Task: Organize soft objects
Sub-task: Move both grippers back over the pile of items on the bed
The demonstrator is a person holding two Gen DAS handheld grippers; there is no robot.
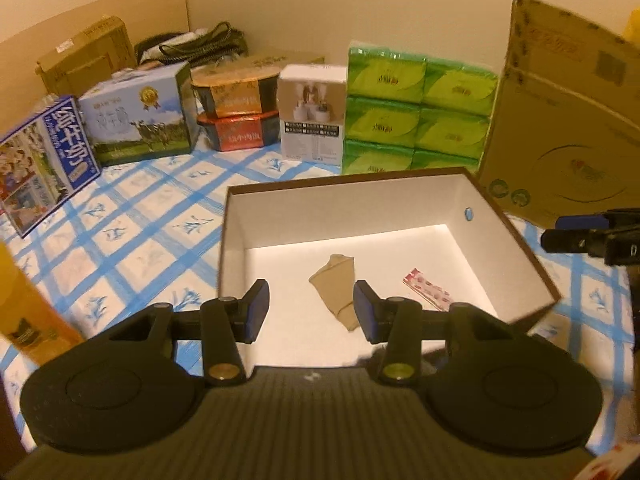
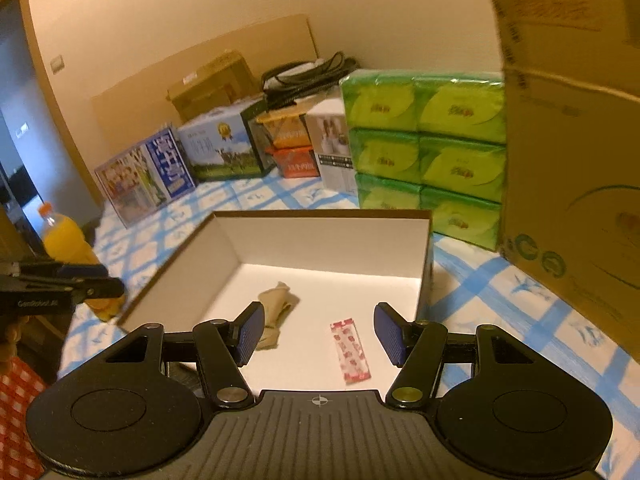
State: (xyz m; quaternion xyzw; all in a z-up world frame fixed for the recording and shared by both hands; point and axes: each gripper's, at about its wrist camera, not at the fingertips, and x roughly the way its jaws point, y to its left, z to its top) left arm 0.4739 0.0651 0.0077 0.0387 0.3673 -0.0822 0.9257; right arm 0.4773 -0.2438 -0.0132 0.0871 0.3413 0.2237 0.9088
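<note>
An open box with brown rim and white inside [image 1: 516, 240] [image 2: 192, 246] stands on the blue-checked cloth. A crumpled beige soft piece [image 1: 334, 284] [image 2: 276, 304] lies on its floor, and a flat pink-and-white patterned packet [image 1: 428, 290] [image 2: 350, 350] lies to its right. My left gripper [image 1: 311, 312] is open and empty, held above the box's near edge with the beige piece showing between its fingers. My right gripper [image 2: 318, 334] is open and empty above the box's near side, over the packet. Each gripper shows at the edge of the other's view [image 1: 592, 236] [image 2: 60, 284].
Green tissue packs [image 1: 416, 112] [image 2: 424, 152] are stacked behind the box. A large cardboard carton [image 1: 568, 120] [image 2: 572, 140] stands at the right. Milk cartons [image 1: 136, 116], food boxes [image 1: 236, 120] and a white box [image 1: 312, 112] line the back. An orange drink bottle [image 2: 68, 244] stands at the left.
</note>
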